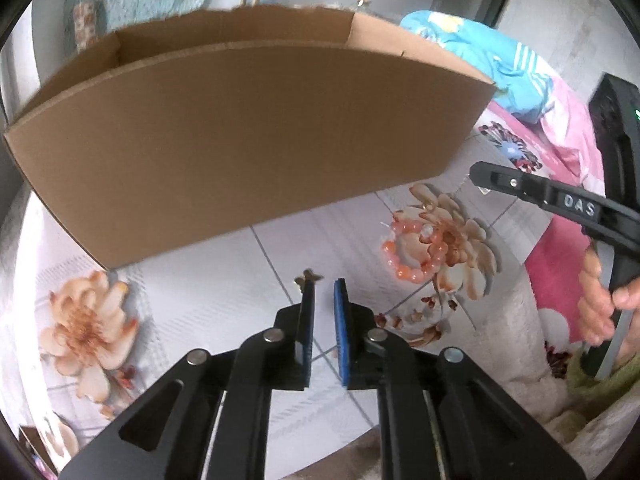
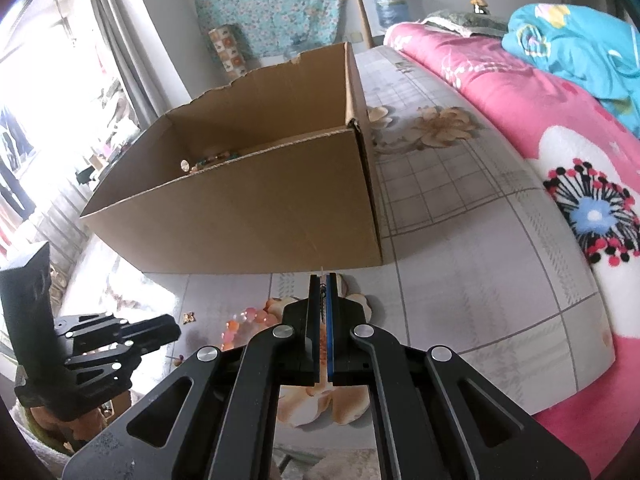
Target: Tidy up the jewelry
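Observation:
My left gripper (image 1: 323, 286) hovers low over the bedspread, its blue pads a little apart with nothing between them. A small brass butterfly charm (image 1: 308, 278) lies at the tip of its left finger. An orange bead bracelet (image 1: 412, 248) rests on the sheet to the right of it. My right gripper (image 2: 322, 278) is shut on a small dark piece of jewelry (image 2: 322, 294), thin and partly hidden by the pads. The right gripper (image 1: 476, 174) hangs above and to the right of the bracelet. The open cardboard box (image 2: 240, 216) stands just beyond, with several jewelry pieces (image 2: 208, 162) inside.
A pink floral quilt (image 2: 520, 120) and a blue blanket (image 2: 580, 52) lie at the right along the bed. A person's hand (image 1: 600, 304) holds the right gripper's handle. The left gripper (image 2: 176, 330) shows at the lower left of the right wrist view, near the charm (image 2: 188, 317).

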{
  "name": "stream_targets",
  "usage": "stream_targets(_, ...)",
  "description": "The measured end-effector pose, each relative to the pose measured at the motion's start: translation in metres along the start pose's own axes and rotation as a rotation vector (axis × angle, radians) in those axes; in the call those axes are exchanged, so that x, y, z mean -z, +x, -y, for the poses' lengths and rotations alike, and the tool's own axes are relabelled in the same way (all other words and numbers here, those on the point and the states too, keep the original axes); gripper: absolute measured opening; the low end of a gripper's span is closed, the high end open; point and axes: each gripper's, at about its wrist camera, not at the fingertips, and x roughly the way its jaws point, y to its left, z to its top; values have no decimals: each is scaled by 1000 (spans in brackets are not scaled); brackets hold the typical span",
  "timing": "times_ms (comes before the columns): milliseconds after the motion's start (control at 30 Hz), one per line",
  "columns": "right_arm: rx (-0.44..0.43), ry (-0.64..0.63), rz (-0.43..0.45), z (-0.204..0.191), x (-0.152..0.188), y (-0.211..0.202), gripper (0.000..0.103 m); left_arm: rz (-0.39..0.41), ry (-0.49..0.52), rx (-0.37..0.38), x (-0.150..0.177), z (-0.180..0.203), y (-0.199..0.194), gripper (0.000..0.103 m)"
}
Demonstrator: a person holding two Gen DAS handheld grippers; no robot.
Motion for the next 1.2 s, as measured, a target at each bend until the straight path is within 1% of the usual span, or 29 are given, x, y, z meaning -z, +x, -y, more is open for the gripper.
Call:
stream_targets(67, -3, 8, -2, 2, 1, 0, 0, -18, -16, -14, 0, 1, 4, 9)
stream_targets(133, -7, 16, -5, 7, 2, 1, 0, -19, -21, -43, -1, 4, 6, 9)
stream_targets(267, -13, 26, -4, 12, 1, 2, 1, -22, -9, -83, -4, 9, 7, 10)
stream_targets(433, -22, 36, -5, 13, 2, 4, 1, -16, 3, -106, -8, 10, 10, 10)
stream_targets(567, -30, 36, -6, 12, 3, 5, 1, -3, 19, -143, -10, 10, 5, 11)
stream_targets(633, -33, 37, -8, 12, 3, 6, 1, 3, 27, -159, -10, 10, 2, 16)
stream_targets(667, -34, 37, -10, 12, 3, 6, 1, 3, 31, -165, -10, 9, 1, 22)
stream_targets(700, -36, 37, -12, 12, 3, 7, 1, 2, 35, -170, -11, 9, 2, 26)
stream_targets(767, -39, 37, -14, 11, 3, 8, 1, 2, 36, -174, -12, 10, 4, 26)
stream_targets(967, -41, 40, -12, 13, 3, 7, 1, 2, 42, -183, -13, 10, 10, 26)
stream_targets(1033, -40, 41, -13, 14, 3, 7, 1, 10, 55, -188, -16, 16, 16, 26)
stream_targets(1133, -39, 43, -12, 14, 3, 7, 1, 22, 99, -209, -15, 20, 18, 13)
stream_targets(1200, -38, 43, -11, 14, 3, 6, 1, 24, 112, -213, -15, 22, 19, 12)
